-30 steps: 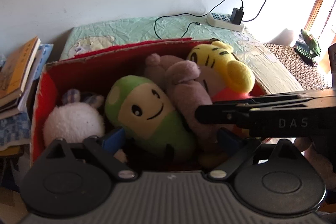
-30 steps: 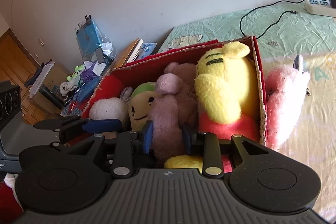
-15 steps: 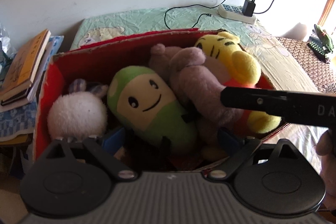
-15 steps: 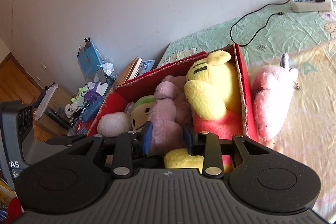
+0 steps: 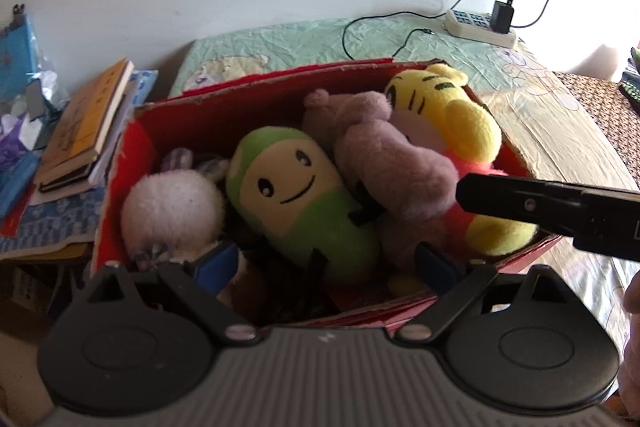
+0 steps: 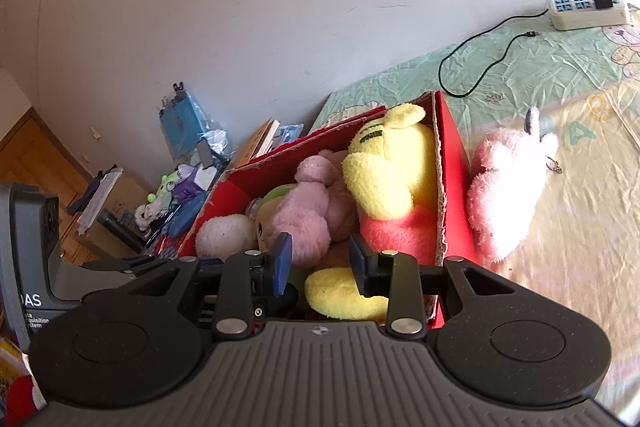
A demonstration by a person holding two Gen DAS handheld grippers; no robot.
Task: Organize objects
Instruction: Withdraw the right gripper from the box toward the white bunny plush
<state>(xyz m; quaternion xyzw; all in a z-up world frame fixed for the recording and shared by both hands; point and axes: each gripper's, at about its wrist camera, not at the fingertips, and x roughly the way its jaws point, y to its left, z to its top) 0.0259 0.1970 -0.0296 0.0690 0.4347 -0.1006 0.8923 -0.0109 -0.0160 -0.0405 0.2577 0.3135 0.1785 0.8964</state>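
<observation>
Red box [image 5: 136, 147] holding a white plush [image 5: 172, 211], a green plush [image 5: 296, 203] with a cream smiling face, a mauve plush [image 5: 392, 167] and a yellow plush [image 5: 448, 107] with black stripes and a pink-red body. Pink plush [image 6: 504, 187] on the pale green and yellow cartoon-printed sheet [image 6: 560, 75]. Blue pads on black grippers.

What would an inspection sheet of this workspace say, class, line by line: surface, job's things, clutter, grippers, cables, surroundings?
Surface: bed sheet, wrinkled, printed.
Job's things: red box holds white plush, green plush, purple plush, yellow plush; pink plush lies outside against the box wall.
Clutter: books stacked beside the box; blue packet and small toys farther along the wall.
Grippers: left gripper open over the box; right gripper narrow, nothing gripped.
Cables: power strip, charger plugged in, black cable looped on the sheet.
Surroundings: white wall; wooden door.
</observation>
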